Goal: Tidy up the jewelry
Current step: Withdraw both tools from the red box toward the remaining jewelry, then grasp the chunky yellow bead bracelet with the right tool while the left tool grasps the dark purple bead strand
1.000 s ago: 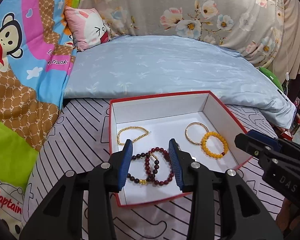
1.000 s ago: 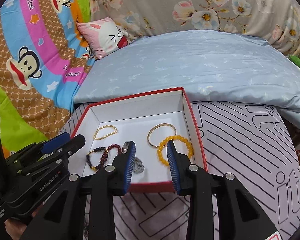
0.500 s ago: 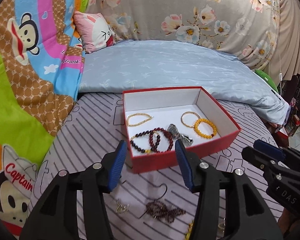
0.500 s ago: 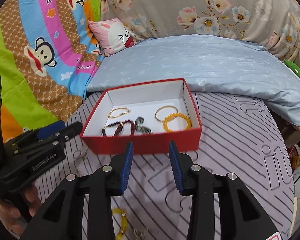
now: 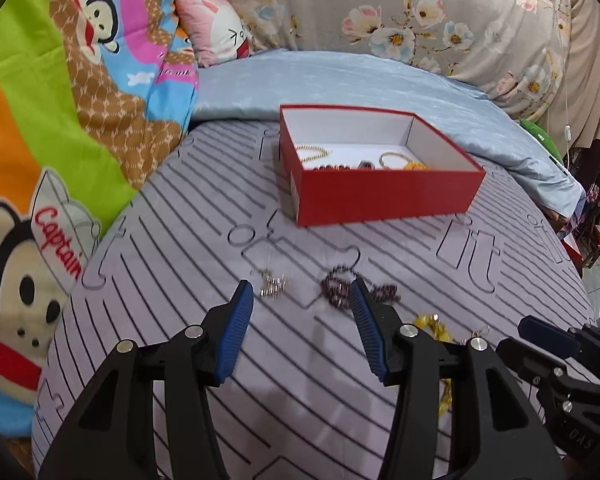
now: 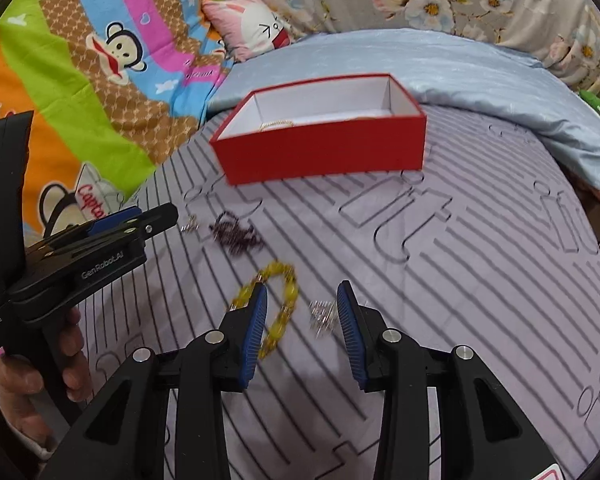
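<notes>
A red box with a white inside stands on the striped grey mat and holds several bracelets; it also shows in the right wrist view. Loose on the mat lie a dark purple bead piece, a small silver piece and a yellow bead bracelet, with another silver piece beside it. My left gripper is open and empty just before the purple and silver pieces. My right gripper is open and empty over the yellow bracelet.
A blue quilt lies behind the box. A cartoon monkey blanket hangs at the left, a pink pillow and a floral cover at the back. The mat's edge drops off at the right.
Both grippers have drawn back from the box and lowered towards the loose jewelry on the mat. The box now stands farther away. Both stay open.
</notes>
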Demonstrator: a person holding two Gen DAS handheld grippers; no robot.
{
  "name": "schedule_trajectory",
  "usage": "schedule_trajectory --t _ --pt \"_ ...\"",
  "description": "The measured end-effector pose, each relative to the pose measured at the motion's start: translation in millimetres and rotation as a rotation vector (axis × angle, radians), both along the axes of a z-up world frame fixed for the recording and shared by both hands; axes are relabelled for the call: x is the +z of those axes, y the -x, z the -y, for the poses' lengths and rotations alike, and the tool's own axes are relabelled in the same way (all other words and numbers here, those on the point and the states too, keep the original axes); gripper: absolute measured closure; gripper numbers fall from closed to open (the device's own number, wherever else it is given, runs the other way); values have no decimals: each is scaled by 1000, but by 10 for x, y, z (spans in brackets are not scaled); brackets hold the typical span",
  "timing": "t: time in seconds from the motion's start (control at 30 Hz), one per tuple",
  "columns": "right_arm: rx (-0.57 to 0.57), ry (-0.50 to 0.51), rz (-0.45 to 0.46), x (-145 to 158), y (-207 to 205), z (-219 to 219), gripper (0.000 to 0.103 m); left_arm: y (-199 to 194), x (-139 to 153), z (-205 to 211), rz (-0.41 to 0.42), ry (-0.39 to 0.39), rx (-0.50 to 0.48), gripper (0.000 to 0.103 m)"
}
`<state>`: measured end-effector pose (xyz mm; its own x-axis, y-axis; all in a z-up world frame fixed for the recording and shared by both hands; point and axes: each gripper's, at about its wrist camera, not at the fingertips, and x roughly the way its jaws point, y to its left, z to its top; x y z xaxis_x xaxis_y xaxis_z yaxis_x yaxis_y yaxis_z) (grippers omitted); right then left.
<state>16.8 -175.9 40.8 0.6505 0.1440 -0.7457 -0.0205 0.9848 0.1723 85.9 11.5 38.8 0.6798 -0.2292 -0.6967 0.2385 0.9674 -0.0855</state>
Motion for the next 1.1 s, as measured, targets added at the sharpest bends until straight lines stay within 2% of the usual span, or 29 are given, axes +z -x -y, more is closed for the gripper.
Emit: schedule_trajectory --t 0.4,0.53,0.63,0.87,1.0,1.1 --pt "-5 -52 -49 -237 91 -163 70 256 -268 -37 -34 -5 20 55" --pt "-13 -67 -67 -313 43 -178 77 267 -312 -53 -44 -1 22 55" --pt "-17 -67 -75 -358 0 -200 78 266 -348 -68 -56 4 24 55" --pt "-23 -22 -66 -412 -88 -253 79 249 -397 -82 -77 12 21 55" --pt "-31 35 -53 -421 -120 -281 93 236 -406 -83 -88 18 22 55" --pt "-27 49 -50 -423 -105 -260 94 234 -403 -76 -87 16 18 51"
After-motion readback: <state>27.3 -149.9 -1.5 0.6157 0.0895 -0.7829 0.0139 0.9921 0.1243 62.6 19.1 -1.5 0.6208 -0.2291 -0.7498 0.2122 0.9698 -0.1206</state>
